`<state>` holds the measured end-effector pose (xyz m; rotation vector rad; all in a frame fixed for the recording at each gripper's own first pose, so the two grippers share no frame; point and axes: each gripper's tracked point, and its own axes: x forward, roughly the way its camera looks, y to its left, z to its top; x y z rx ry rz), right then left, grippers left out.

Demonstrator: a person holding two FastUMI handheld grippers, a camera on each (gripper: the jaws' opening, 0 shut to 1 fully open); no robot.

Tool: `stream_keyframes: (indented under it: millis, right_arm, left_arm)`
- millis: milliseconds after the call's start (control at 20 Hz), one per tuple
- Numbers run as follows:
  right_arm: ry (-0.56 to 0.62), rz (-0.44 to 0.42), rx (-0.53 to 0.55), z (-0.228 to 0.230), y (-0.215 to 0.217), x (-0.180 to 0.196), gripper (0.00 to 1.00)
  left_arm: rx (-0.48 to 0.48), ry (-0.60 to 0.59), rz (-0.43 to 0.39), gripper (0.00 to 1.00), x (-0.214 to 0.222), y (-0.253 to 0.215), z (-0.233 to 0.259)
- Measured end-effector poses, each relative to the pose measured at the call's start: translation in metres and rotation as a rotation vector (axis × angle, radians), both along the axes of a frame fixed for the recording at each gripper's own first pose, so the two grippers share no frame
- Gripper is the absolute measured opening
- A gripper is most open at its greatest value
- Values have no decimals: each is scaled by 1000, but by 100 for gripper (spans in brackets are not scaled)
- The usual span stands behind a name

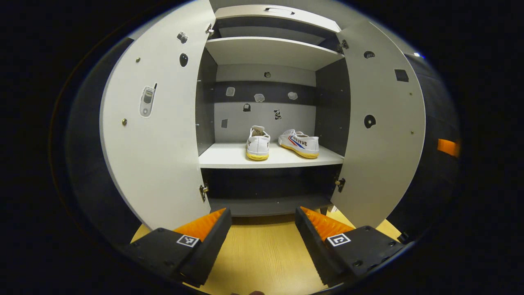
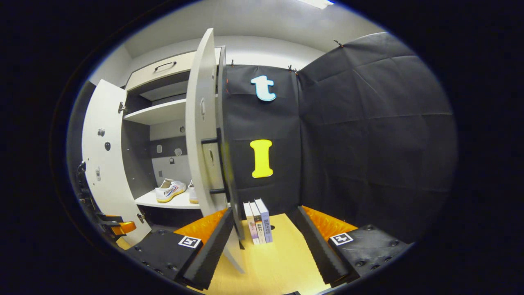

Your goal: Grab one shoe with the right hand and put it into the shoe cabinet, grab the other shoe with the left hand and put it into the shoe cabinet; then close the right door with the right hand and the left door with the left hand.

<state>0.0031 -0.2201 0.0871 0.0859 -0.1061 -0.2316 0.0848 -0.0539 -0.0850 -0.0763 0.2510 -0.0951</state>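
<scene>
- Setting first: a pale wood floor [image 1: 262,254] runs up to the foot of a grey shoe cabinet [image 1: 270,49], with black cloth booth walls on either side.
- Left gripper [image 1: 263,229]: fingers spread wide with nothing between them, hanging low in front of the cabinet and pointed straight into it.
- Right gripper [image 2: 262,229]: also released and empty. It sits just off the outer face of the cabinet's right door [image 2: 201,135], with the door's free edge running down between its fingers. I can't tell whether anything is touching.
- Both shoes are on the cabinet's middle shelf [image 1: 229,157]: one shoe [image 1: 258,143] heel-out near the centre, the other shoe [image 1: 299,144] turned sideways just to its right, close together but apart.
- Progress, as I read it: the shoe part looks done. What's left is both doors. The right door and the left door [image 1: 159,135] are swung wide open, so closing the right one looks like the step in hand.
- View differences: the left gripper view gives the head-on look into the cabinet with both door insides. The right gripper view gets the right door's bar handle [image 2: 219,168], a few books [image 2: 258,223] standing on the floor beside the cabinet, and the other gripper down by the left door.
</scene>
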Motion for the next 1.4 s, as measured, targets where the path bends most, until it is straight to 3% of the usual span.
stream_keyframes:
  millis: [200,350,800,1000,1050,1150,1400]
  right_arm:
    - [1,-12,-76,23,-20,26,98]
    - [-18,8,-64,41,-23,51,98]
    - [28,155,-47,51,-15,115,98]
    - [18,188,-35,53,-11,123,96]
    - [20,194,-24,52,-9,123,100]
    - [45,212,2,47,-4,123,96]
    - [44,198,61,42,9,120,97]
  left_arm:
    - [21,-20,-49,97,-13,-10,-1]
    - [32,-50,-55,97,-20,-11,5]
    - [1,-42,31,97,-36,9,-5]
    - [-8,-24,96,97,-41,28,-11]
    - [-12,-24,106,97,-42,32,-11]
    - [-5,-28,130,97,-43,40,-10]
    - [0,-31,146,97,-46,46,-11]
